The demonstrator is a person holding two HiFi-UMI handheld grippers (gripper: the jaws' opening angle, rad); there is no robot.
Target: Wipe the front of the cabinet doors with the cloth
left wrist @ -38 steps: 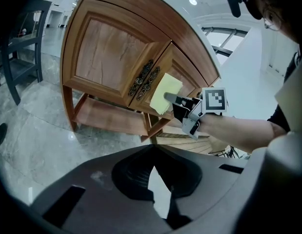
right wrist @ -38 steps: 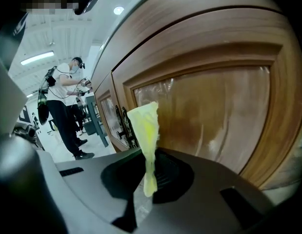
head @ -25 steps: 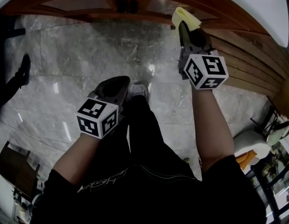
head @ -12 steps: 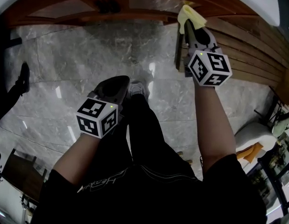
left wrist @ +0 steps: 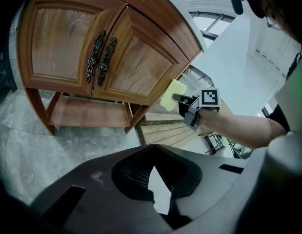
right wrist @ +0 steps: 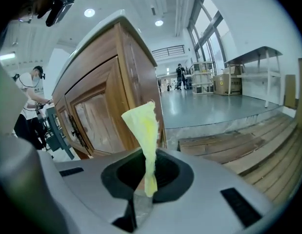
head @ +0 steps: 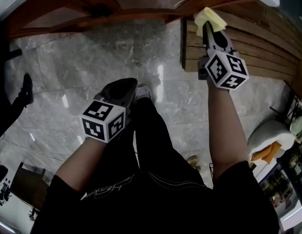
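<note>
Nearest, the left gripper (head: pixel 122 87) hangs low over the grey marble floor (head: pixel 87 57), just beside the person's shoe (head: pixel 144 92). In the left gripper view its jaws stand closed together with nothing between them (left wrist: pixel 153 172), and it is well apart from the cabinet.

Further out, the right gripper (head: pixel 207 28) reaches forward on a straight arm. Its jaws are clamped on the lower end of a yellow cloth (right wrist: pixel 143 126), which stands up out of them as a folded, pointed strip.

The cloth (head: pixel 209 17) sits at the right front corner of the wooden cabinet (left wrist: pixel 68 48), level with the lower edge of the right door (left wrist: pixel 141 57). From the left gripper view the cloth (left wrist: pixel 171 95) overlaps that corner, but whether it touches the wood cannot be told.

Both doors are shut, with a pair of dark ornate handles (left wrist: pixel 99 57) meeting at the middle. Under the doors an open shelf (left wrist: pixel 82 113) runs between the cabinet's legs. To the cabinet's right, wooden planks (head: pixel 258 48) lie on the floor below the right gripper.
</note>
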